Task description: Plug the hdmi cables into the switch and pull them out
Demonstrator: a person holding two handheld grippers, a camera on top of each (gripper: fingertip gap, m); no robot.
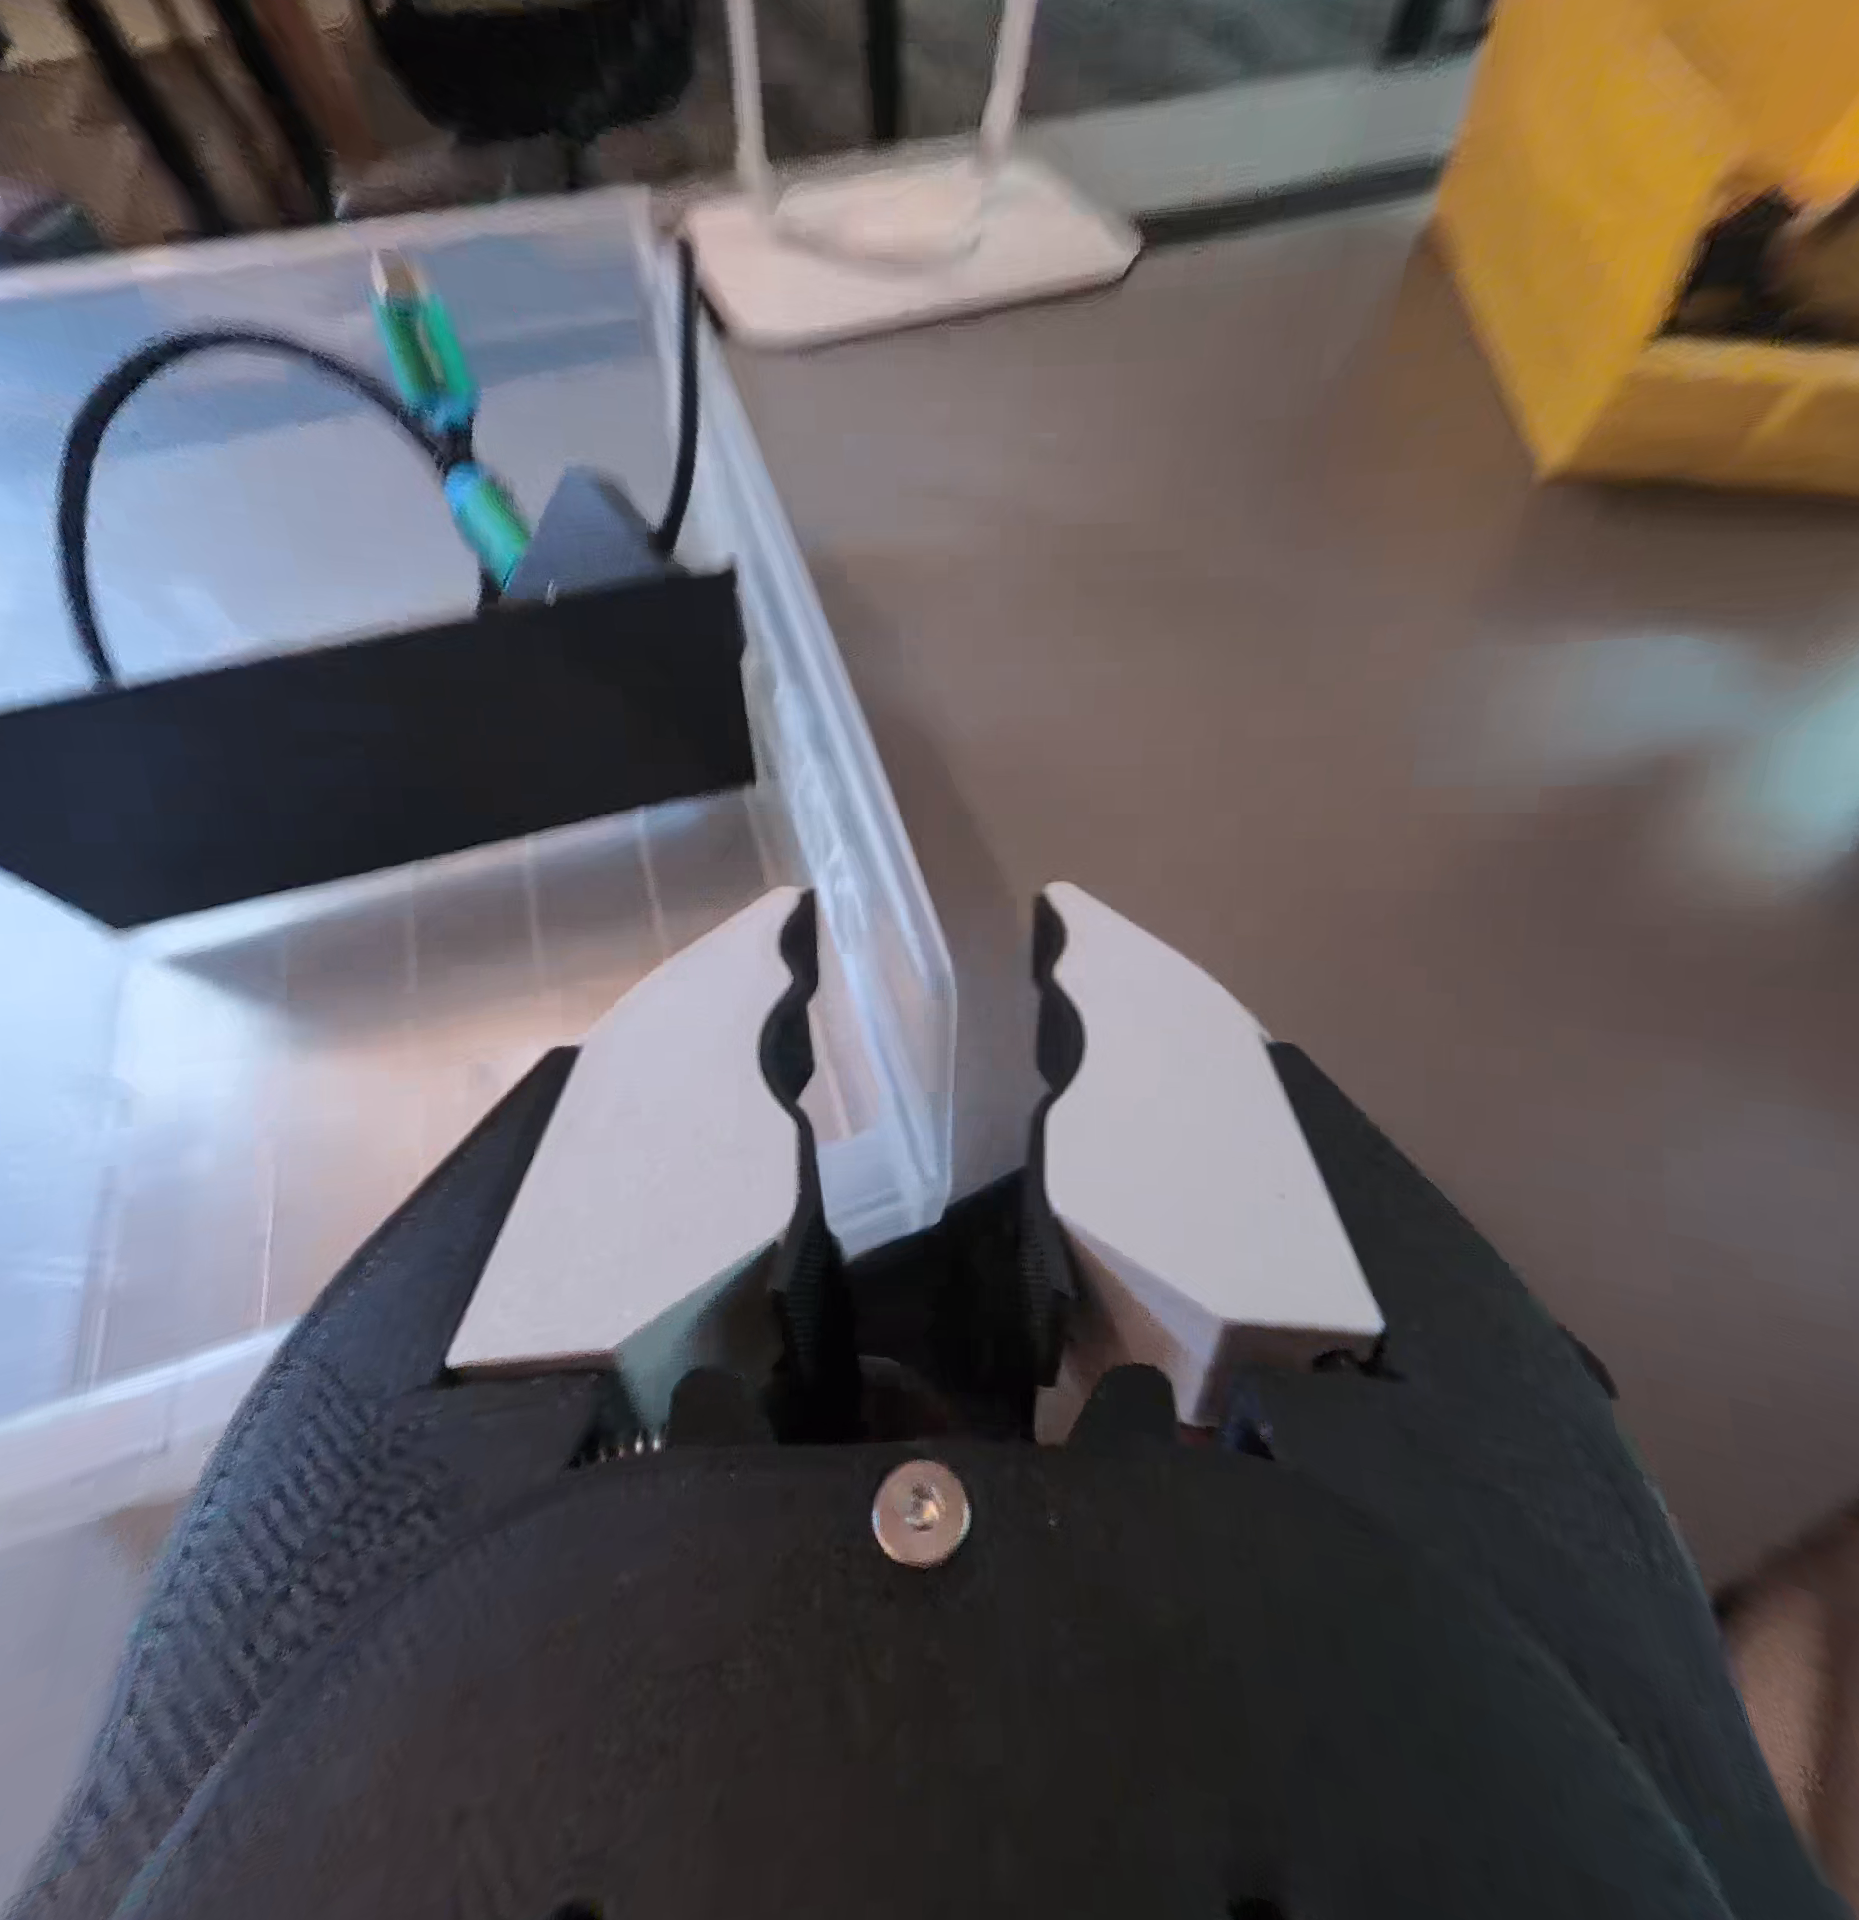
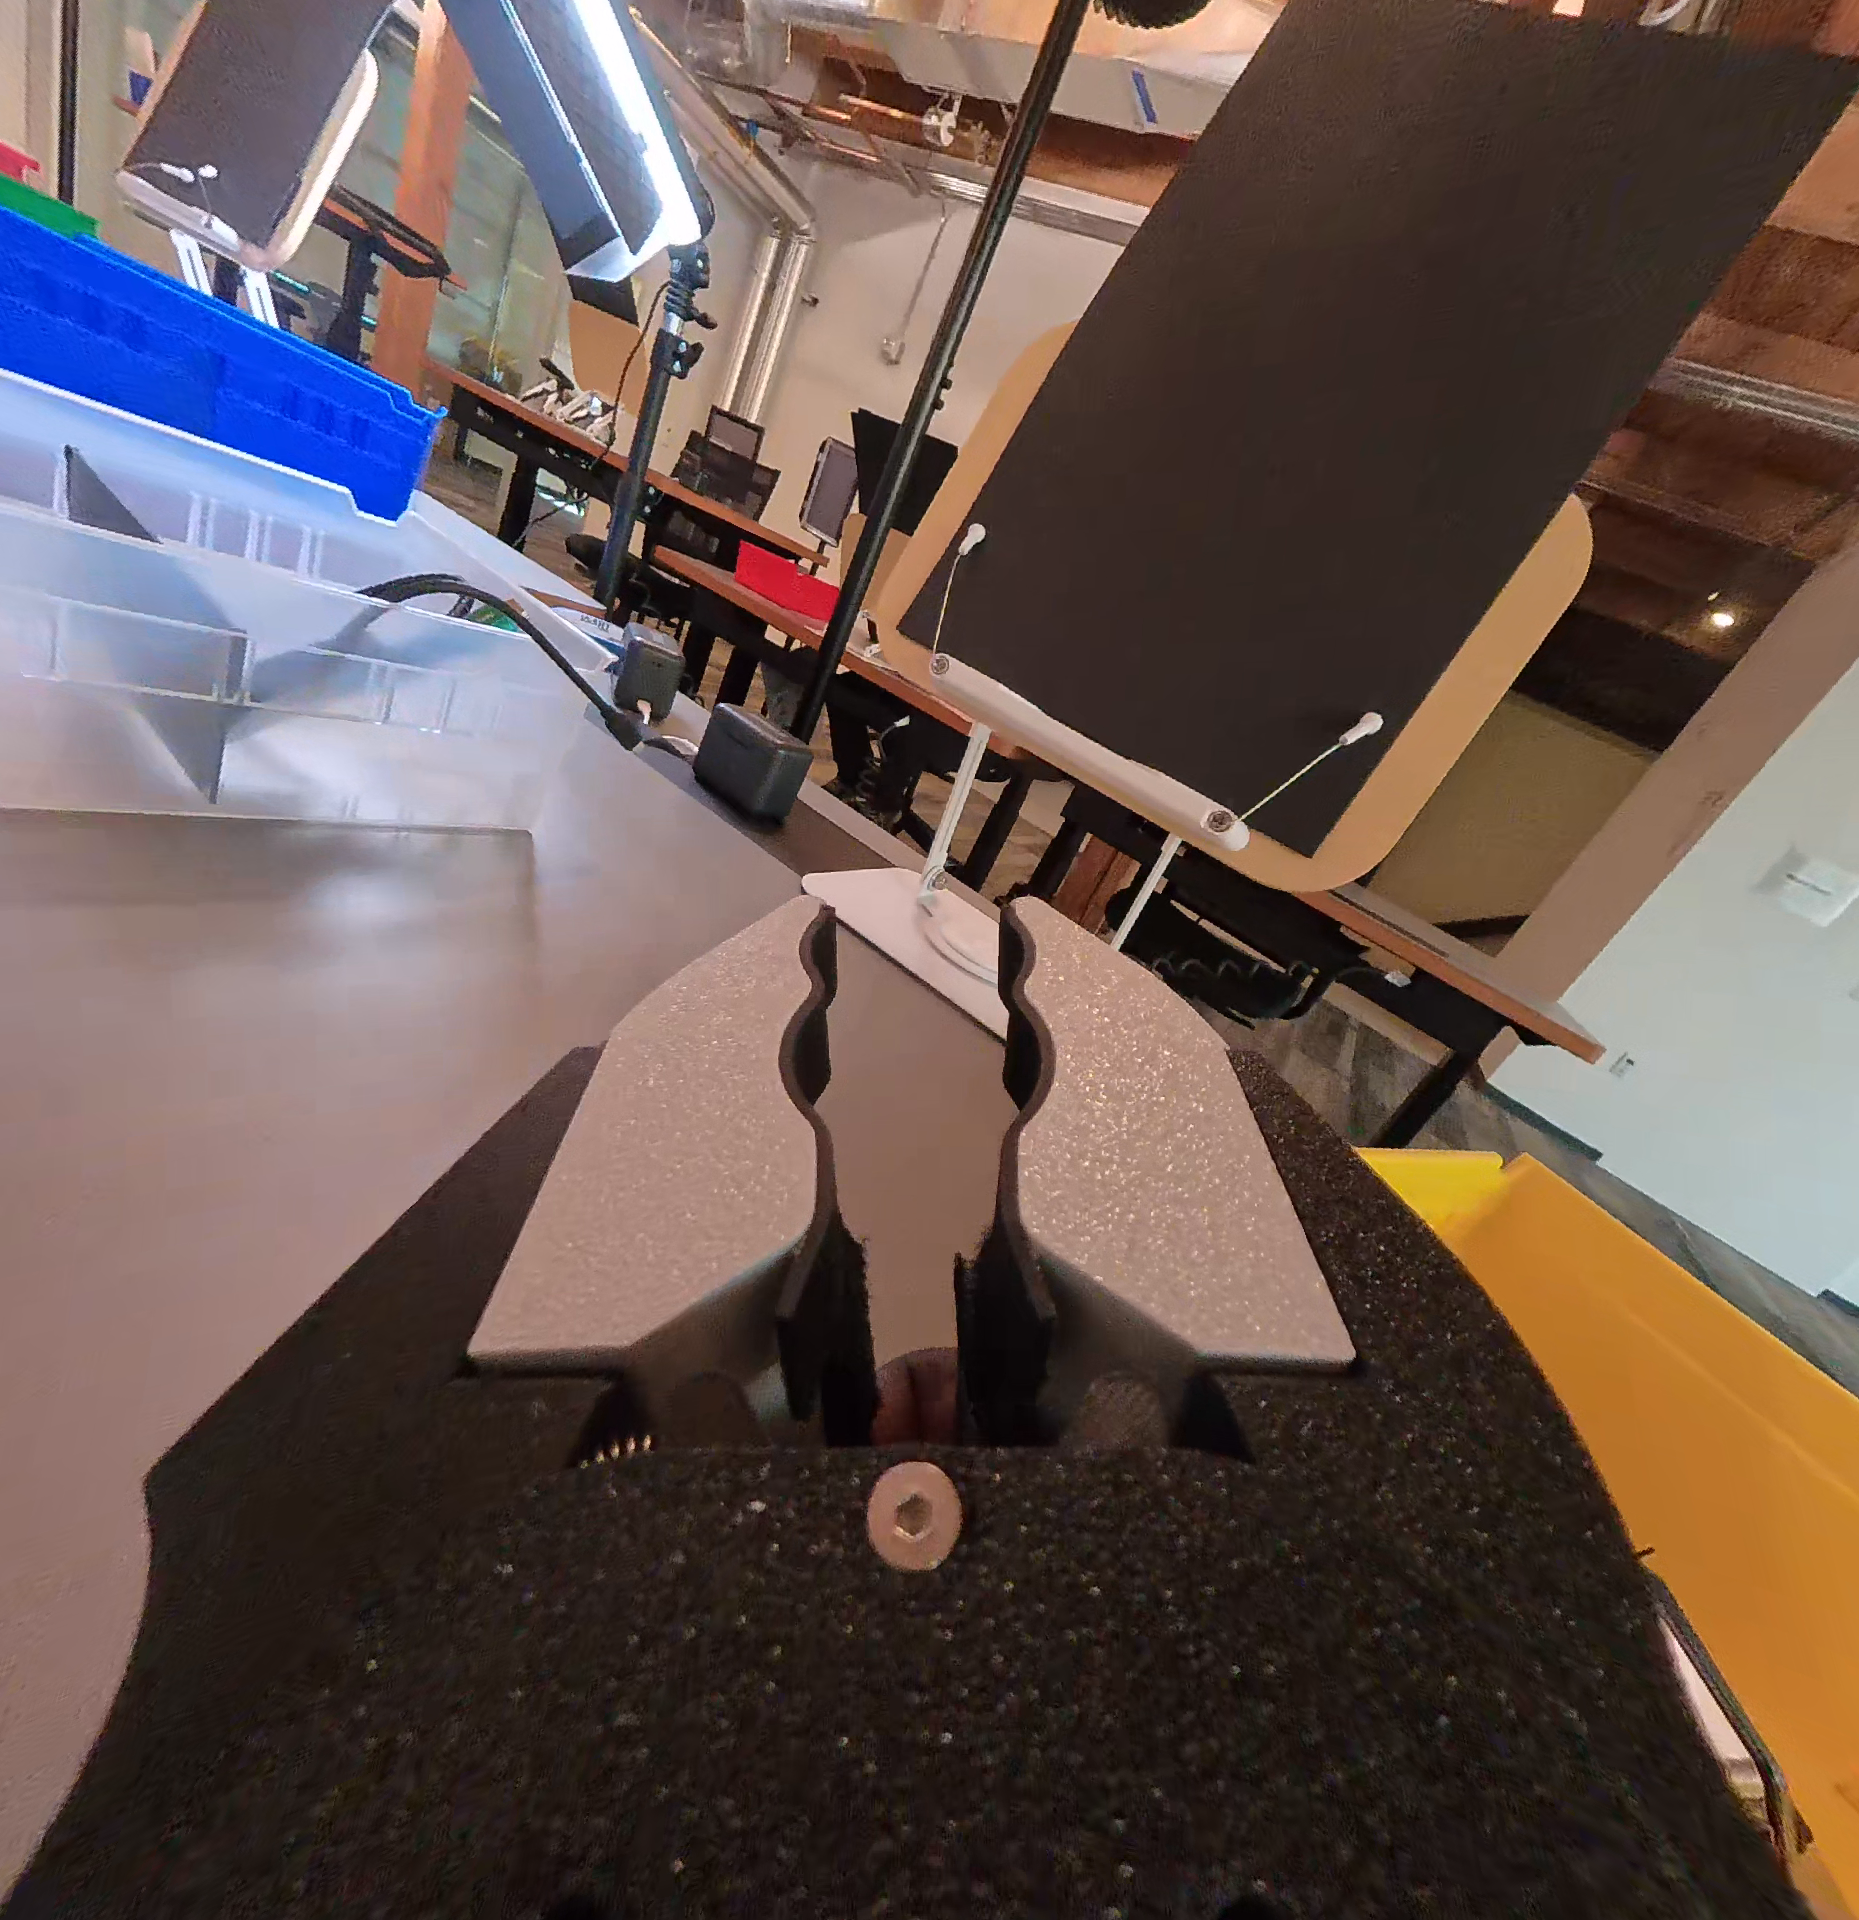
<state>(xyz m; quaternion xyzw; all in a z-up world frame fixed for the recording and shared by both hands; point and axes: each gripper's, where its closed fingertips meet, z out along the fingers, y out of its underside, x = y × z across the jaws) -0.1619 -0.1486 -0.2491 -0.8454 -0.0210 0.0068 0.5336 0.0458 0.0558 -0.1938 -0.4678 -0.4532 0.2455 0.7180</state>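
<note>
Left gripper (image 1: 927,904): grey fingers (image 1: 686,1101) spread apart, nothing pinched, straddling the near corner of the wall of a clear plastic bin (image 1: 852,935); whether either finger touches the wall cannot be told through the motion blur. Switch (image 1: 364,738): long black box lying inside the clear bin, its near face toward the camera, left of and beyond the left gripper. HDMI cables: a black braided cable (image 1: 177,358) arcs over the switch, with a green connector (image 1: 483,520) at the switch's rear edge, apparently plugged in, though blur prevents certainty; a second green connector (image 1: 418,332) stands up behind it with its metal tip free in the air. Tabletop (image 1: 1216,675): grey, smooth, carrying the bin. White stand base (image 1: 904,260): on the tabletop beyond the bin's far corner. Yellow bin (image 1: 1673,312): on the tabletop at far right. Right gripper (image 2: 914,914): fingers (image 2: 696,1143) likewise spread and empty, held low over the bare tabletop (image 2: 281,1039), pointing toward a white stand (image 2: 904,914) that carries a tilted black panel (image 2: 1372,416). Clear bin (image 2: 229,644): to the right gripper's left, a black cable (image 2: 509,613) trailing out of it onto the tabletop. Blue bin (image 2: 177,343): behind the clear bin. Yellow bin (image 2: 1631,1403): at lower right, close beside the right gripper.
</note>
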